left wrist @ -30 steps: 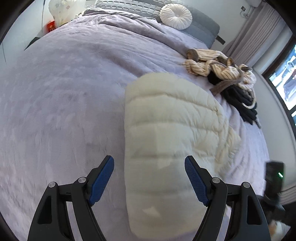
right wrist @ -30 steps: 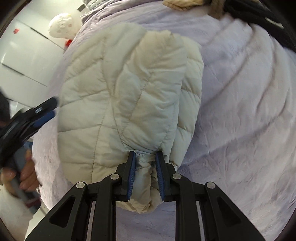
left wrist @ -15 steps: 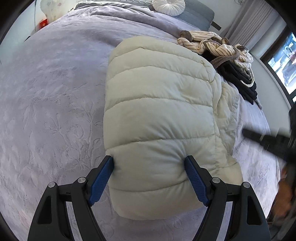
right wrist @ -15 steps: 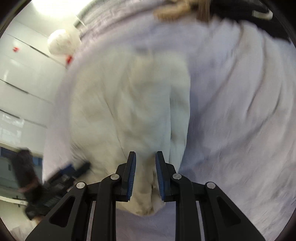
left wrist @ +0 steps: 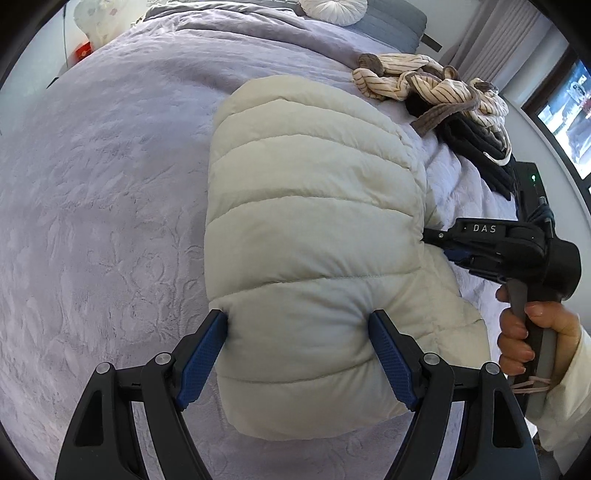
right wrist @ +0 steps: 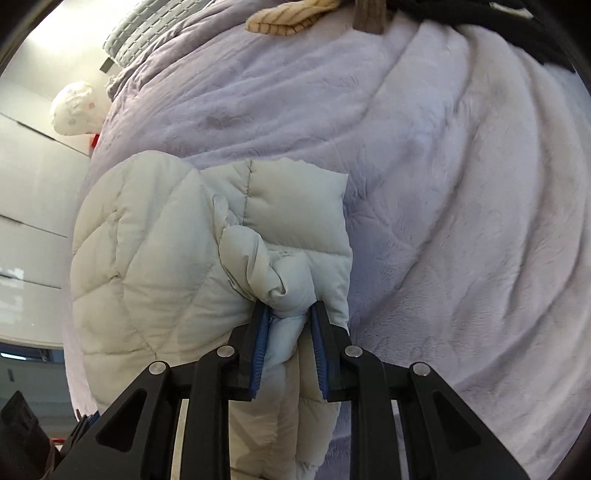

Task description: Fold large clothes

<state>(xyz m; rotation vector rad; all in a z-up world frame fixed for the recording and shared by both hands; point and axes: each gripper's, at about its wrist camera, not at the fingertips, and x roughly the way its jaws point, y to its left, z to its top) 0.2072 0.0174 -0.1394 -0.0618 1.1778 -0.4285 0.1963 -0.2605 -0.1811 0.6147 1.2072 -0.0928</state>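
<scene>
A cream quilted puffer jacket (left wrist: 314, 229) lies folded into a thick bundle on the lavender bed cover (left wrist: 110, 192). My left gripper (left wrist: 297, 315) straddles the bundle's near end with its jaws wide, and both blue pads (left wrist: 201, 354) dent its sides. In the right wrist view my right gripper (right wrist: 290, 310) is shut on a bunched fold of the jacket (right wrist: 155, 266), narrow between the pads. The left wrist view shows that right gripper (left wrist: 430, 234) at the bundle's right edge, carried by a hand (left wrist: 517, 332) in a cream sleeve.
A heap of striped and black clothes (left wrist: 436, 85) lies at the far right of the bed. A round white cushion (left wrist: 332, 7) and grey pillows sit at the head. White cupboard doors (right wrist: 29, 192) stand beyond the bed's left side, and a window (left wrist: 569, 110) is to the right.
The left gripper came down over the jacket's near end until both pads touched it. The right gripper swept in with its fold and now shows at the bundle's right edge.
</scene>
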